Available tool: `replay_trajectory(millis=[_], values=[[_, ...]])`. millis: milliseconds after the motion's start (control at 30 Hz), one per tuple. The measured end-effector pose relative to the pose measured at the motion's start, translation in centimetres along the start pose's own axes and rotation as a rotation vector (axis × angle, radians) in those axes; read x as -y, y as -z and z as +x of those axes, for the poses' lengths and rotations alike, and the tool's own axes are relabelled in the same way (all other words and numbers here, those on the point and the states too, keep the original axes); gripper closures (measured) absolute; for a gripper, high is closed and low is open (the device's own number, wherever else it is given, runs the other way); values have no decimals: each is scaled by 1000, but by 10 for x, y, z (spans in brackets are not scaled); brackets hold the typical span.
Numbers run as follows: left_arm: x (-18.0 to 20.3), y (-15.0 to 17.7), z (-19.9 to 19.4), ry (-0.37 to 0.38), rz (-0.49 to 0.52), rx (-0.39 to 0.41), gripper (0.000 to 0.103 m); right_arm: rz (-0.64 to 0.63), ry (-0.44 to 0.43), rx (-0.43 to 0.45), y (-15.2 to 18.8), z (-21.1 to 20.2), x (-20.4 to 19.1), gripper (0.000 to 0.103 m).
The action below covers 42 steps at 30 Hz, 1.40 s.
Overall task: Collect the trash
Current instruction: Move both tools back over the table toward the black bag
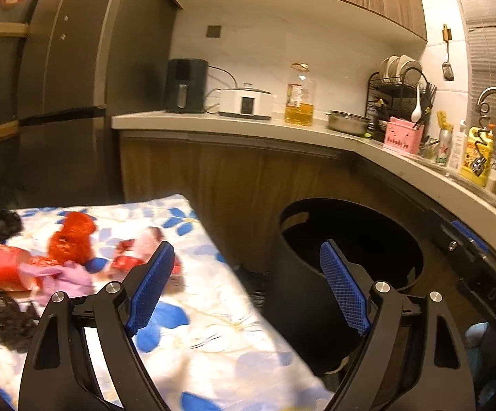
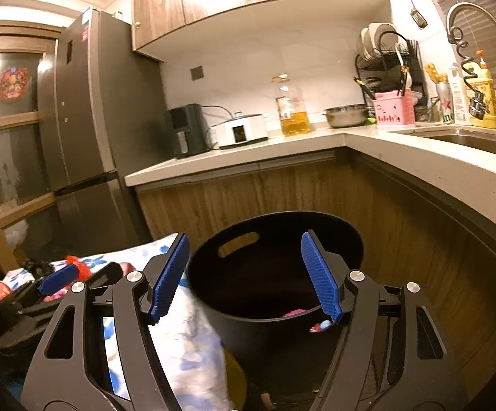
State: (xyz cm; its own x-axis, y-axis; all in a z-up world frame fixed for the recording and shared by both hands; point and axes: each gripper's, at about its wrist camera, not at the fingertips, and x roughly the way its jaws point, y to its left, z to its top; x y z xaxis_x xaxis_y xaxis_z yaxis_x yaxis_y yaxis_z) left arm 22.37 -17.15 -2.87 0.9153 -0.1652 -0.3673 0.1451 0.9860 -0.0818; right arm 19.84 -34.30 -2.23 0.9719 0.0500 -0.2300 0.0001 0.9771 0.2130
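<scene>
Jaws of the left gripper [image 1: 246,287] are spread wide with nothing between the blue ribbed pads [image 1: 152,286], and the right gripper [image 2: 246,274] is likewise released and empty above the black bin [image 2: 282,335], which fills the lower centre of the right wrist view. No earlier frame is given, so only the empty, open state is told.

Judging from the remaining litter, the step in hand is the next pickup. The left gripper is best swung toward the lower left of its view, where the trash lies on the flowered cloth [image 1: 213,308]. The red paper cup [image 1: 3,270] lies on its side; it is thin-walled and would crush if pinched hard, so a light grip across the rim is advised. Beside it, a crumpled red cellophane wrapper [image 1: 71,239] and a pink crumpled sheet [image 1: 73,275] are soft and springy, and should be pinched deep at the bulk, not at a loose edge. Black crinkled pieces [image 1: 1,221] sit at the far left.

The cloth is loose and smooth, and could be dragged along if the pads dig in. The bin is rigid, round, matte plastic with a slotted handle [image 2: 237,244]; pink scraps [image 2: 296,312] already lie inside.
</scene>
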Motion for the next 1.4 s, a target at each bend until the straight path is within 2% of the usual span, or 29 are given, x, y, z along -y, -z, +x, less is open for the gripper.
replay_trajectory(millis=[200, 667, 833, 1133, 1300, 1400], values=[[-17, 2, -27, -81, 0, 33, 18, -22, -63, 3, 3, -15, -28, 36], [-75, 15, -75, -225, -68, 38, 17, -99, -201, -10, 18, -42, -103, 36], [-105, 23, -92, -299, -89, 40, 17, -122, -254, -24, 28, -45, -131, 36], [-169, 40, -104, -437, -154, 16, 17, -146, -302, -52, 48, -38, -172, 36], [-194, 47, -96, -479, -171, 3, 17, -134, -295, -68, 57, -26, -184, 36], [-206, 51, -84, -471, -197, -29, 17, -135, -286, -77, 63, -17, -192, 36]])
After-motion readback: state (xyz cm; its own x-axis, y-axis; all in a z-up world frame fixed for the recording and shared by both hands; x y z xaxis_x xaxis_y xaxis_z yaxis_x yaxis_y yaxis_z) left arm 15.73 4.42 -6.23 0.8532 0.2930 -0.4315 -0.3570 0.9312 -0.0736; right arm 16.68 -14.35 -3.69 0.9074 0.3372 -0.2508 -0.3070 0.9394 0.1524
